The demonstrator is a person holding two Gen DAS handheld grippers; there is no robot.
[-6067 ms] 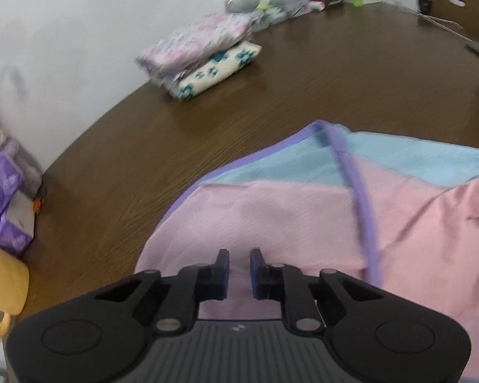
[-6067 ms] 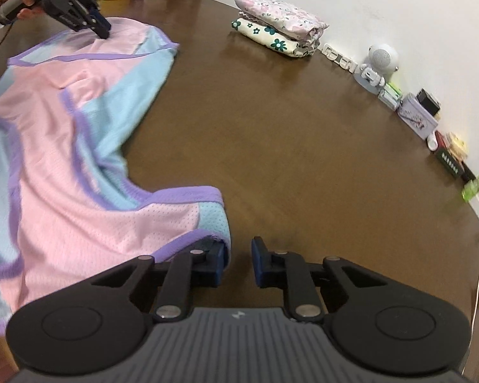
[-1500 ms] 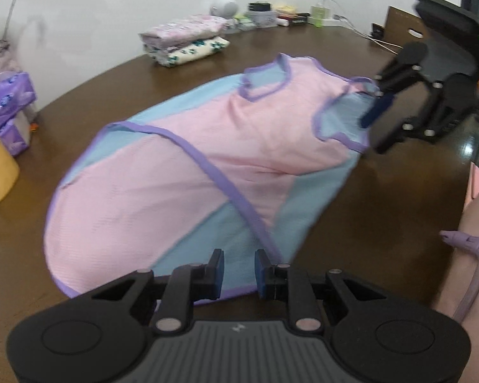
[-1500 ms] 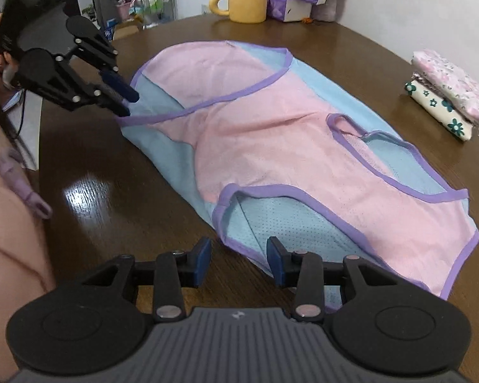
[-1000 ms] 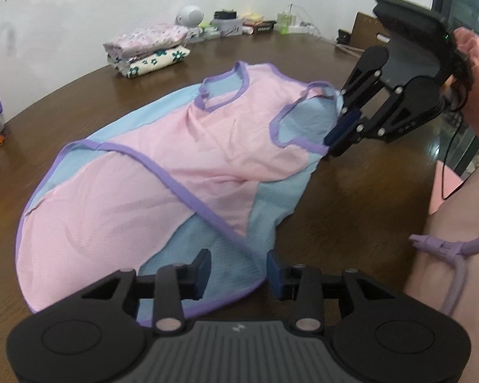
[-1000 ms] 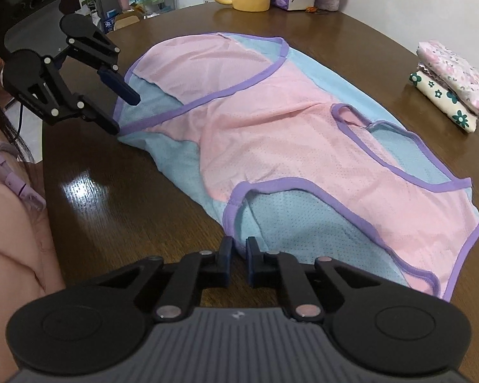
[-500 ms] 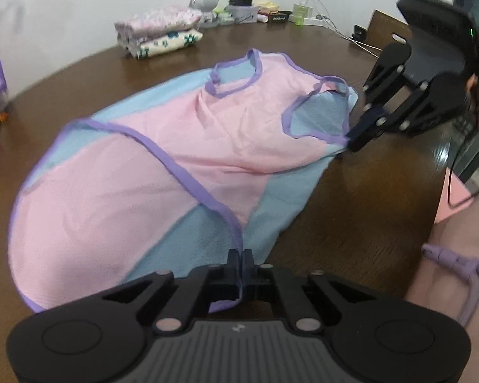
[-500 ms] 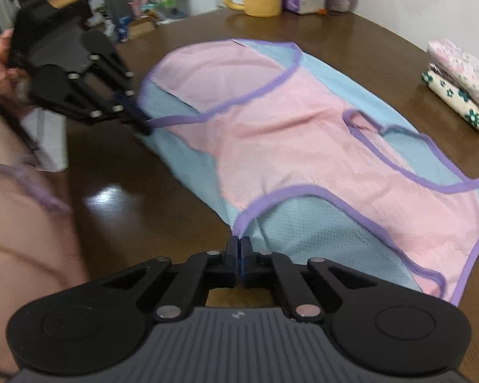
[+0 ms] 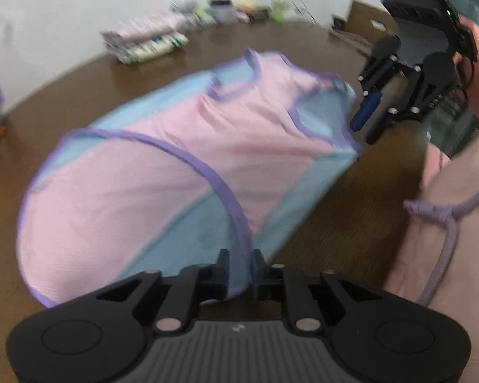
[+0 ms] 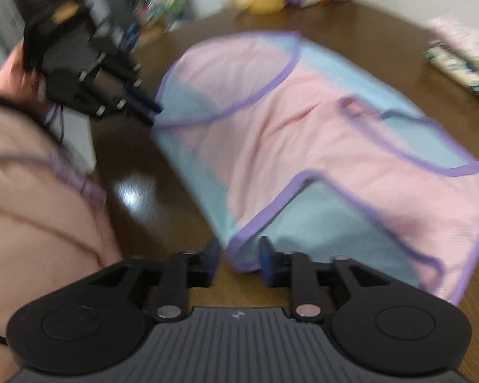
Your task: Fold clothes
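Pink, pale-blue mesh garment with purple trim (image 9: 188, 166) spread on brown wooden table (image 9: 335, 220). Near hem between left gripper (image 9: 239, 263) jaws, opening. Armhole corner between right gripper (image 10: 239, 255) jaws, opening; grip unclear, blurred.

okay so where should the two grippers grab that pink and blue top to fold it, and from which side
Take the pink and blue top by its purple-bound near edge: the hem corner lying between the opening jaws of the left gripper, and the armhole edge between the opening jaws of the right gripper. Come in low from the person's side of the table. The thicker binding probably holds better than the thin mesh.
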